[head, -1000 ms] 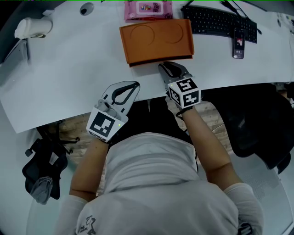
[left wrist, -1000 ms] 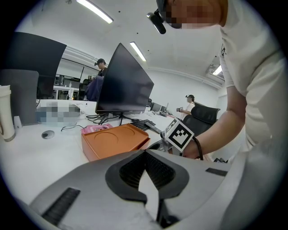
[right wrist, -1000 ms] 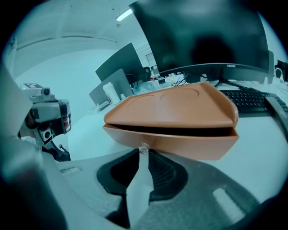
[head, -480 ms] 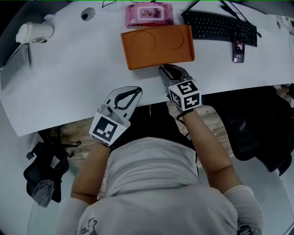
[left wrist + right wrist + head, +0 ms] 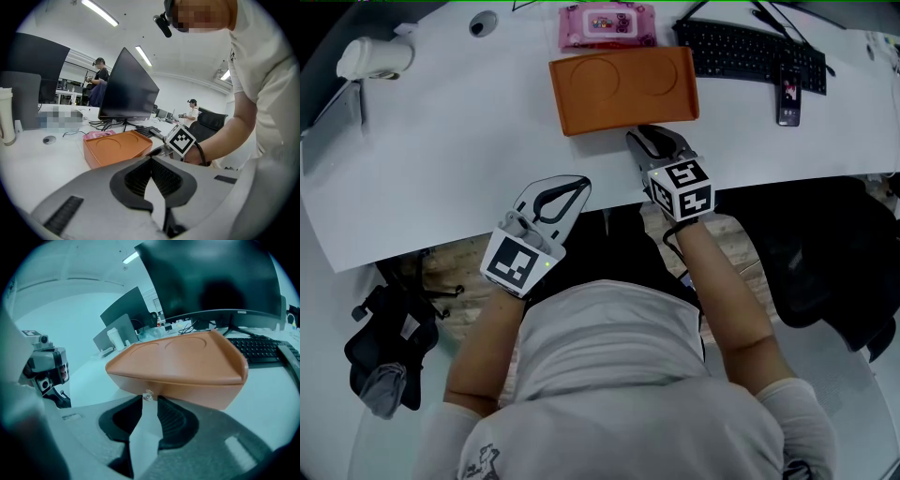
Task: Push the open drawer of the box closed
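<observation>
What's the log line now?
box: drawer looks shut | right hand-held gripper: just opened, knob between tips | left hand-held gripper: shut, empty

Orange box (image 5: 622,89), white table (image 5: 441,159), pink wipes pack (image 5: 607,23), black keyboard (image 5: 750,52), black phone (image 5: 787,94). Grey left gripper (image 5: 579,183) and right gripper (image 5: 637,136), both with black-and-white square-marker cubes.
</observation>
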The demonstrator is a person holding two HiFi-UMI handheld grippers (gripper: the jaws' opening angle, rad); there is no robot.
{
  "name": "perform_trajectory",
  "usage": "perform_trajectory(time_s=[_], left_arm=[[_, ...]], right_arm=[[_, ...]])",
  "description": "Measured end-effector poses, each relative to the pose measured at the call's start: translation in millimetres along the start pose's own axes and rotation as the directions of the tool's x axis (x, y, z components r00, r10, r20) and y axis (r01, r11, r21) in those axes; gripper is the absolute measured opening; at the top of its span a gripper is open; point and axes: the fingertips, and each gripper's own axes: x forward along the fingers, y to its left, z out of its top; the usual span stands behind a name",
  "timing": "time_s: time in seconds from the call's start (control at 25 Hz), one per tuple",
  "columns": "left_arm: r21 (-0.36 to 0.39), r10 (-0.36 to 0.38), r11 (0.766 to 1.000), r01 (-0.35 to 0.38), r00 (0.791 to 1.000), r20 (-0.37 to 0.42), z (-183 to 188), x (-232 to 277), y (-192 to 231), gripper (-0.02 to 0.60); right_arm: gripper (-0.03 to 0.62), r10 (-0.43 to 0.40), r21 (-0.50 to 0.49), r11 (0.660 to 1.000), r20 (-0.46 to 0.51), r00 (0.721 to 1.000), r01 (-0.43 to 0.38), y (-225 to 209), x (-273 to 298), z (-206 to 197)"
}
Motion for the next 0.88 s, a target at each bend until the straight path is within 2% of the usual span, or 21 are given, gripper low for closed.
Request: perform_trajectory(time_s=[0.48,0.88], left_arm=[[0.041,0.062,0.997,-0.064,0.997,0.05,8,-18,-64,0.0],[0.081,0.127,0.986,-0.146,0.972,0.198,64,-40,-138,0.0]], right_arm=[[0.101,0.025,-0.078,0.997,0.087,0.996,-0.018,23,-75,-3],[0.058,0.09,-0.24,0.97,0.191,0.977,-0.043,66,-184,11]])
